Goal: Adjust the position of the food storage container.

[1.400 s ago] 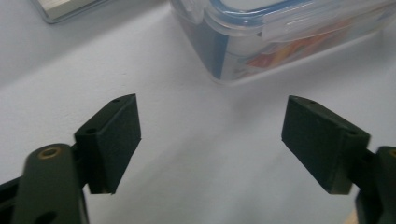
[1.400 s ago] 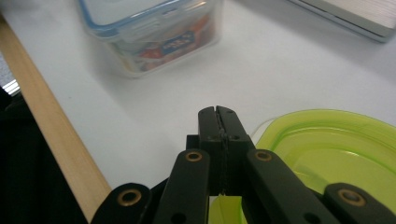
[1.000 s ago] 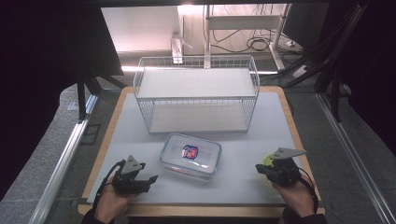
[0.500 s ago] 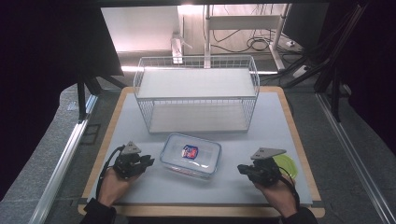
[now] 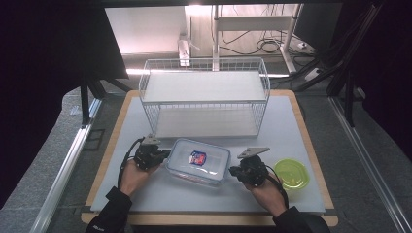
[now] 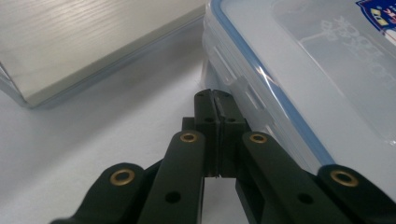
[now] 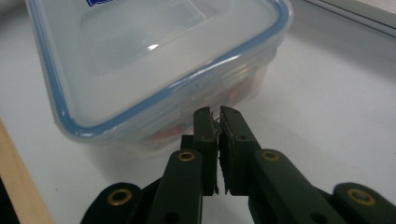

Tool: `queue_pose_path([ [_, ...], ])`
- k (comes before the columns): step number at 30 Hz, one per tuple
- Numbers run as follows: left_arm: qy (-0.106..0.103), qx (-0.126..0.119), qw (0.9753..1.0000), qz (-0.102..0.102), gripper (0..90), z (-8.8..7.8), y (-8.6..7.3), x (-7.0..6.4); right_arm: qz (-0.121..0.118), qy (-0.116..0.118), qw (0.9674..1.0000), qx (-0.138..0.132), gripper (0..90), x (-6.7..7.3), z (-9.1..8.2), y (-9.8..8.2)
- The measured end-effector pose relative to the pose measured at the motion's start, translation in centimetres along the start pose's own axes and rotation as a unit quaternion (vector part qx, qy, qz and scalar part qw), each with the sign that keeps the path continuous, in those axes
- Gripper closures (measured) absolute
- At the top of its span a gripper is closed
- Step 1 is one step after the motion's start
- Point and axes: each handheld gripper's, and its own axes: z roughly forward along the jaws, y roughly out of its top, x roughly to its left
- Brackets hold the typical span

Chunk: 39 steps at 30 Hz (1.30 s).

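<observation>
Flanking a clear rectangular plastic container (image 5: pixel 198 166), both black grippers' fingers (image 6: pixel 215 100) are closed, empty.

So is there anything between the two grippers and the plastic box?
Nothing visible. The left gripper and right gripper sit shut at opposite ends of the plastic box, with bare mat around.

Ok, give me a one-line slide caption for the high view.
Both grippers, left gripper and right gripper, shut, flank a lidded clear container before a wire basket.
</observation>
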Motion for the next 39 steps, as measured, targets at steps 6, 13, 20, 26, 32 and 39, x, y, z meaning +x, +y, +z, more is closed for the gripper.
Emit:
queue_pose_path([
  [6, -0.008, 0.019, 0.9998, 0.003, 90.0, -0.3, -0.2, -1.7, 0.009, -0.039, 0.9991, 0.013, 89.9, -0.6, 0.0, 0.4],
  [13, 0.003, 0.034, 0.9992, 0.023, 90.0, -1.0, -0.9, -4.0, 0.014, -0.066, 0.9975, 0.021, 90.0, -1.5, -0.1, 0.6],
  [20, 0.010, 0.039, 0.9989, 0.025, 90.0, -1.3, -1.2, -4.6, 0.002, -0.070, 0.9973, 0.021, 90.0, -1.2, -0.1, 0.5],
  [26, 0.016, 0.040, 0.9988, 0.022, 90.0, -1.8, -1.8, -5.5, -0.003, -0.067, 0.9975, 0.021, 90.0, -1.1, -0.2, 0.3],
  [32, 0.024, 0.048, 0.9976, 0.044, 75.0, -2.5, -2.2, -5.9, -0.029, -0.069, 0.9969, 0.025, 89.5, -0.9, -0.6, 0.3],
  [39, 0.057, 0.037, 0.9955, 0.066, 45.1, -3.8, -2.5, -5.4, -0.034, -0.056, 0.9979, -0.004, 73.9, -1.2, -2.8, 0.0],
])
